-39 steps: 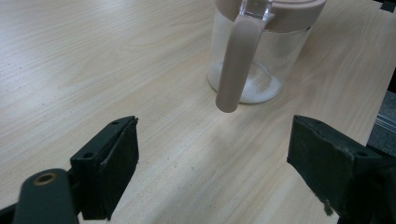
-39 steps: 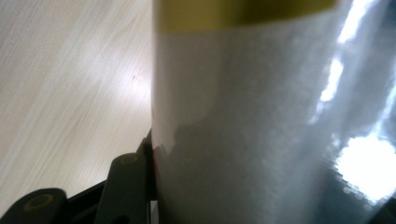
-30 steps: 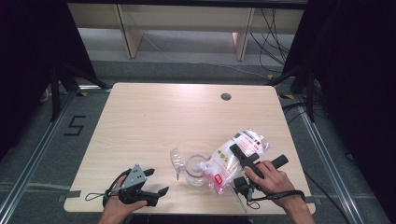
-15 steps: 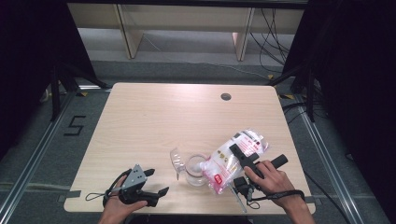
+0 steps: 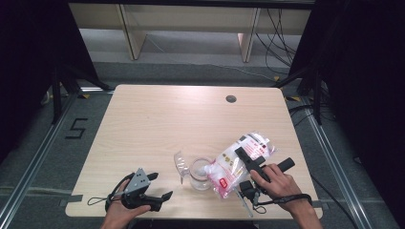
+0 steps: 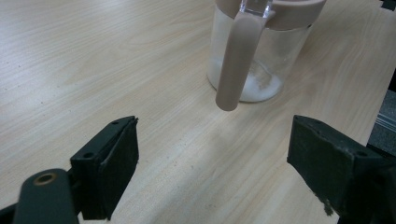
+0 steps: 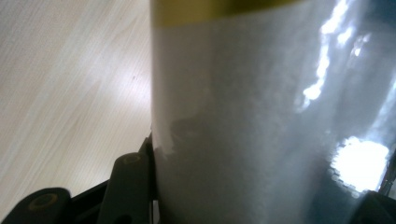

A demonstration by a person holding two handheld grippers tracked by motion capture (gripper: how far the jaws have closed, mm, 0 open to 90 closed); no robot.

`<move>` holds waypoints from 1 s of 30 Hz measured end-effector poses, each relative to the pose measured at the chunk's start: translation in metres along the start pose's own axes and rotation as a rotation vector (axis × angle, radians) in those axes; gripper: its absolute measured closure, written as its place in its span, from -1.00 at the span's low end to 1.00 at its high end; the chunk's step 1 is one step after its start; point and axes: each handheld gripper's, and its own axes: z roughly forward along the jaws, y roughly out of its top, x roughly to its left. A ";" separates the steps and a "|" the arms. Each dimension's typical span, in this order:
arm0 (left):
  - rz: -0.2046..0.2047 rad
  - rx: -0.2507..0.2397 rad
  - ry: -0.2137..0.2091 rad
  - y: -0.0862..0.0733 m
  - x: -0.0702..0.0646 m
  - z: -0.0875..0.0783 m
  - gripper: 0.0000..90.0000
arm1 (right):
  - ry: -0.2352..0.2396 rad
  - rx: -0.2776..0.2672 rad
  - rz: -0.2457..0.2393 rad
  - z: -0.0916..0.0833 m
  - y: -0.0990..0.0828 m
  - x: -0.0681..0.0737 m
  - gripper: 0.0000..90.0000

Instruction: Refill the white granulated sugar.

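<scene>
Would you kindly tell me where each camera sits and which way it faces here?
High view: above the near table edge, facing forward and down; both hands, left gripper, right gripper.
Left gripper view: on the left gripper, looking between open jaws at the jar.
Right gripper view: on the right gripper, close against the bag.
Shared: the jar, high and left gripper views; the bag, high and right gripper views.

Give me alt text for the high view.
The right tool clamps a clear bag of white grains, tilted mouth-down over an open glass jar on the wooden table. The left tool rests open nearby.
</scene>
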 end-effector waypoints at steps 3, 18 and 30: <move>-0.002 0.001 -0.001 0.000 0.000 0.000 -0.64 | 0.001 -0.002 -0.002 0.000 0.000 0.000 0.19; -0.015 -0.002 0.013 -0.001 0.001 -0.001 -0.64 | -0.007 -0.008 -0.006 0.000 0.000 0.000 0.21; -0.037 -0.005 0.018 -0.001 0.001 -0.001 -0.64 | -0.004 -0.009 0.006 0.000 0.001 0.000 0.22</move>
